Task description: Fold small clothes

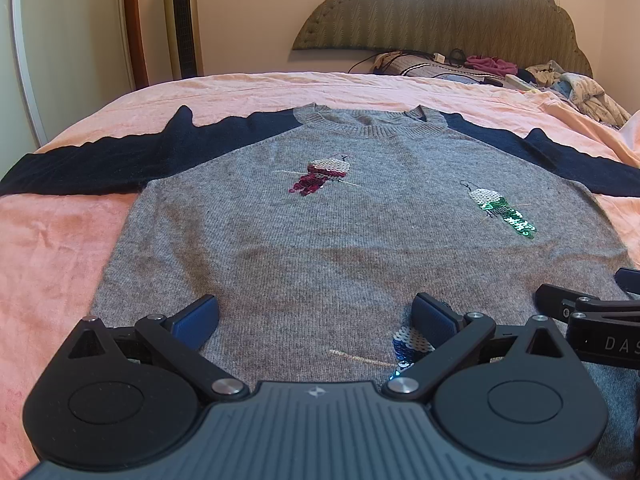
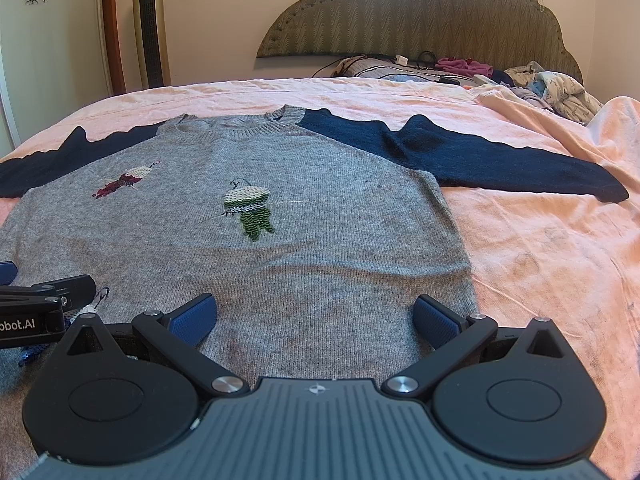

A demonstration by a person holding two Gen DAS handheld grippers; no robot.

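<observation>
Here both hand-held grippers, left (image 1: 316, 316) and right (image 2: 315, 316), wide open, empty, over sweater (image 1: 320, 240).

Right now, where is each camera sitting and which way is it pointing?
Left wrist: on the left claw, low over the hem, facing the headboard across the grey knit sweater with navy sleeves; its open blue pads and the right claw's tip show.
Right wrist: on the right claw, beside it, facing likewise; its open pads and the left claw's tip show.
Shared: the sweater, pink bedsheet, green padded headboard.
</observation>
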